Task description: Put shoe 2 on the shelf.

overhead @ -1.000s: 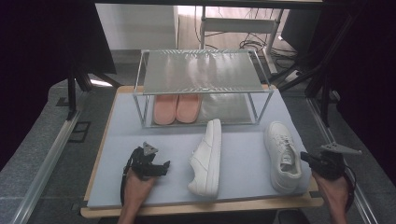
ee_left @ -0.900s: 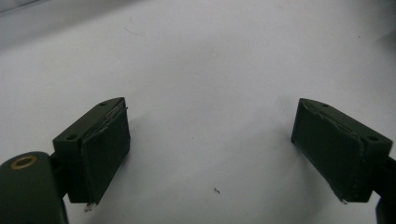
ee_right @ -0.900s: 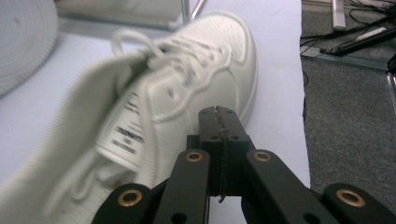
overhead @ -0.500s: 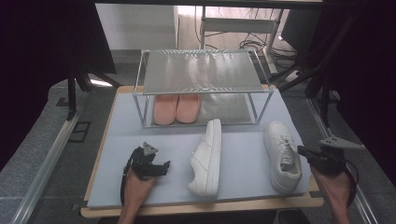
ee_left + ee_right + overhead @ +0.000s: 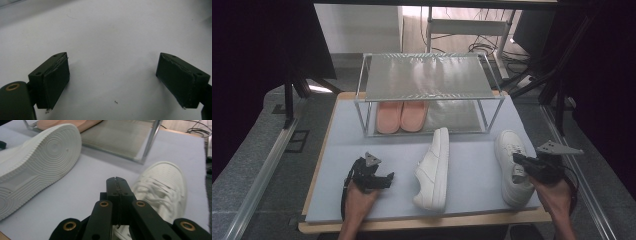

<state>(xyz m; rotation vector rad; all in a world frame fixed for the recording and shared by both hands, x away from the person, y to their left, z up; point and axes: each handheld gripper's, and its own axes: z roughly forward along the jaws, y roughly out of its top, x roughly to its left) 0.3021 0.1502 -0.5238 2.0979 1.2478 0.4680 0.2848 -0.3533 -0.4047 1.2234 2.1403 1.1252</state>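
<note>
A white sneaker point(image 5: 432, 170) lies on its side mid-mat, its sole point(image 5: 32, 162) facing my right gripper. A second white sneaker point(image 5: 511, 147) stands upright at the right, its laces point(image 5: 162, 182) just beyond my right gripper's jaws. My right gripper point(image 5: 518, 160) hovers over that sneaker's rear half, shut point(image 5: 117, 180), with nothing visible between its tips. My left gripper point(image 5: 388, 179) rests on the mat at the front left, open point(image 5: 117, 80) over bare mat. Behind stands a metal two-shelf rack point(image 5: 429, 75) with a pair of pink slippers point(image 5: 401, 116) on its lower shelf.
A pale blue mat point(image 5: 472, 150) covers the wooden table. A rack post point(image 5: 150, 142) rises close behind the upright sneaker. Dark frames and cables surround the table. Bare mat lies between the two sneakers and in front of the rack's left side.
My right gripper has risen and moved left, from beside the upright sneaker to over its rear half. The left gripper and both sneakers have stayed put.
</note>
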